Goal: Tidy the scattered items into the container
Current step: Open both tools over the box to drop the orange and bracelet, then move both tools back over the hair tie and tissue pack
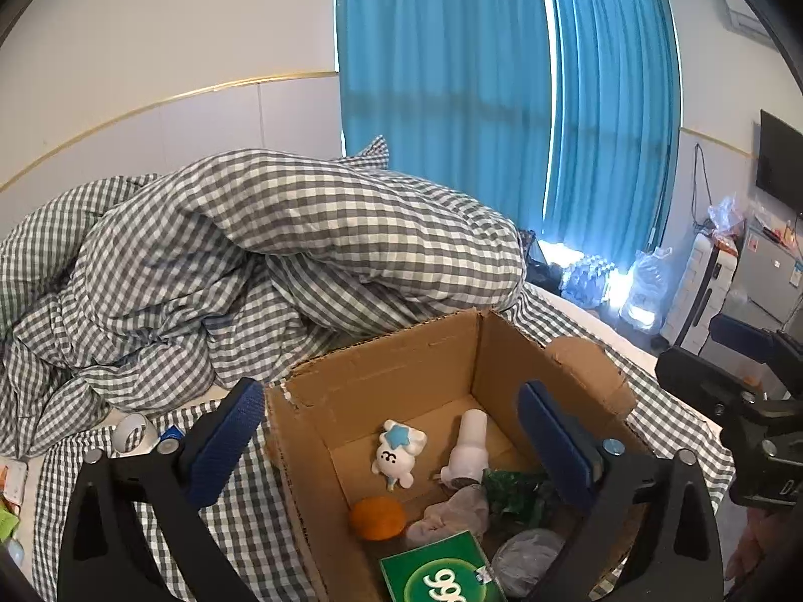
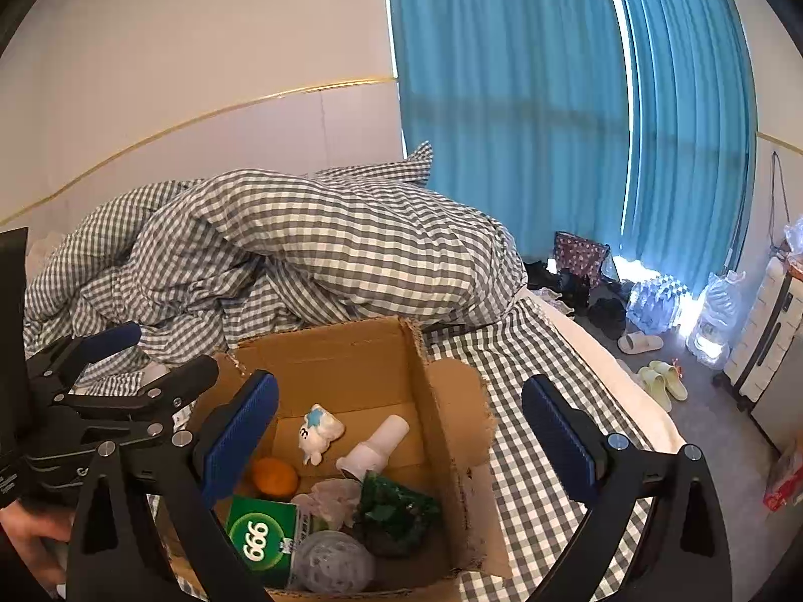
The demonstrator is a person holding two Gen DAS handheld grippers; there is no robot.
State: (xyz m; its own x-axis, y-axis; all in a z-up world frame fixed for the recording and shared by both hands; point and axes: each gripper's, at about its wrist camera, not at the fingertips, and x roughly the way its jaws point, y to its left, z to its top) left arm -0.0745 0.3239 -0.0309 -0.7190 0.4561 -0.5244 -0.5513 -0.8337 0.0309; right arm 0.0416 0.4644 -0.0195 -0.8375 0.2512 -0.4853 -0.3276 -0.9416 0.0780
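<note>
Both claws sit nearest cam, over the box. Left claw [image 1: 396,444] wide open, nothing between pads; right claw [image 2: 401,444] also wide, empty. No earlier view, so no call on motion.

Box [image 1: 401,356] is the landmark: open cardboard, on the checked bed sheet [image 2: 532,351], duvet [image 1: 281,231] heaped behind it. Inside box: plush [image 1: 399,451], white bottle [image 1: 469,446], orange [image 1: 377,516], green packet [image 1: 517,494], green 999 carton [image 1: 441,574], grey round thing [image 2: 333,559], crumpled tissue-ish wad [image 1: 451,514].

Still outside box, to its left on the bed: tape roll [image 1: 133,434], plus a small blue-white item [image 1: 170,432] just beside it, too small to ID. More bits at far-left frame edge, cut off.

Key relation, my read: tape roll lies left of box and left of left claw's left pad, so left claw is nearer; right claw is on box's right side, farther. Roll looks tilted, hole facing roughly cam-ward, axis hard to call w/ fisheye.

Hidden: box front wall cut off at frame bottom; carton partly out of frame; tape roll not visible in right wrist view, left claw body blocks that side.
</note>
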